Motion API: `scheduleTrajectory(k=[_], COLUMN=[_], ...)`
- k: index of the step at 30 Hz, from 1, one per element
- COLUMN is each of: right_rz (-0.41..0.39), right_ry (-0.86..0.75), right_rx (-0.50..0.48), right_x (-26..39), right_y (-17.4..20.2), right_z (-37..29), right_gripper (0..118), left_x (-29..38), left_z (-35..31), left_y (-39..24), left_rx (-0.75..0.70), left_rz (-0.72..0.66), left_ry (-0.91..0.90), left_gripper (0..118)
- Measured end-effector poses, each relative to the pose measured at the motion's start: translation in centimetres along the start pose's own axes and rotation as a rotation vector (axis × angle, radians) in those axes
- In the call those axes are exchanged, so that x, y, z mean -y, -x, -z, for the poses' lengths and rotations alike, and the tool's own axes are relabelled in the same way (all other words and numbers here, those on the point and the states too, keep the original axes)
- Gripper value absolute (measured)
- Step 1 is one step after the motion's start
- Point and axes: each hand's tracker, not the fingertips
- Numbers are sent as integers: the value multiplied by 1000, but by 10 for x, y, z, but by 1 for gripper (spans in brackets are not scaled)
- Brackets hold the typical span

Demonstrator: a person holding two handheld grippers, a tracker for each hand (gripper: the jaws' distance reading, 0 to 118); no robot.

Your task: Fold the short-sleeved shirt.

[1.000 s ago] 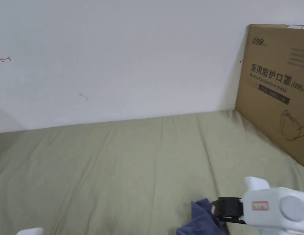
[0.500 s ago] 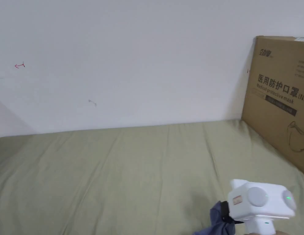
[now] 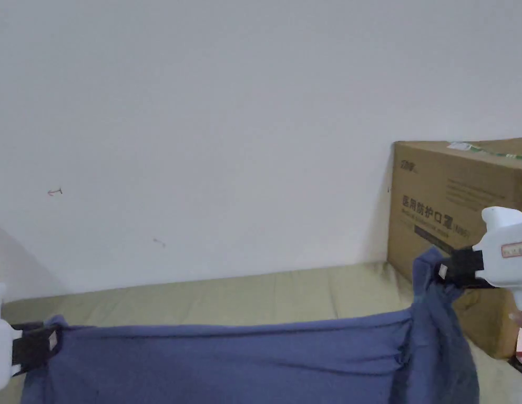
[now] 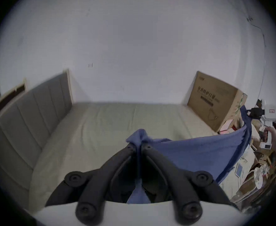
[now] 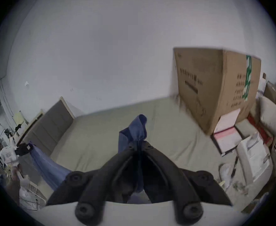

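A blue short-sleeved shirt [image 3: 244, 357] hangs stretched in the air above the green bed sheet [image 3: 286, 294], its top edge taut between my two grippers. My left gripper [image 3: 53, 339] is shut on the shirt's left corner at the lower left of the head view. My right gripper [image 3: 441, 271] is shut on the right corner, held higher, in front of the cardboard box. In the left gripper view the jaws [image 4: 139, 145] pinch a bunched fold of blue cloth [image 4: 138, 135]. In the right gripper view the jaws [image 5: 139, 142] clamp another bunched corner [image 5: 138, 126]. The shirt's lower part is cut off.
A large cardboard box [image 3: 454, 210] stands on the bed at the right against the white wall [image 3: 228, 131]. A grey padded headboard [image 4: 28, 112] bounds the bed's left end. Papers, boxes and clutter [image 5: 241, 148] lie at the right beside the bed.
Both grippers have lifted and spread apart, and the shirt now hangs stretched between them. Earlier only the right gripper showed low, with a small bunch of blue cloth. The head camera has tilted up.
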Motion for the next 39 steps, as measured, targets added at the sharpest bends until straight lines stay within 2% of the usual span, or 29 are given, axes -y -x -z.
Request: scheduleTrajectory(k=[6, 9, 16, 21, 24, 27, 33, 36, 39], right_rz=[-89, -31, -1, -54, -59, -103, -202, -202, -200], right_ry=[-138, -194, -287, -398, -449, -524, -641, -547, -374], right_rx=[25, 3, 29, 114, 108, 133, 155, 154, 72], right_x=[-76, -110, -178, -234, -260, -279, -264, -226, -146], right_y=[41, 47, 67, 83, 95, 108, 123, 113, 91], right_z=[-49, -45, 7, 38, 47, 47, 57, 85, 118], right_gripper=[2, 2, 2, 2, 2, 2, 2, 2, 2], left_x=[-86, -118, -166, -199, -221, -239, -232, -199, -135], left_z=[-32, -32, 13, 55, 78, 91, 102, 115, 135], left_y=[-21, -21, -15, -2, 1, 4, 4, 11, 15], left_rx=[-31, -55, -85, -104, -131, -129, -169, -98, -63], left_rz=[62, 20, -59, -120, -99, -117, -118, -196, -197], left_ry=[-114, -158, -225, -274, -312, -371, -496, -431, -268], left_gripper=[4, 4, 4, 4, 4, 4, 4, 4, 4])
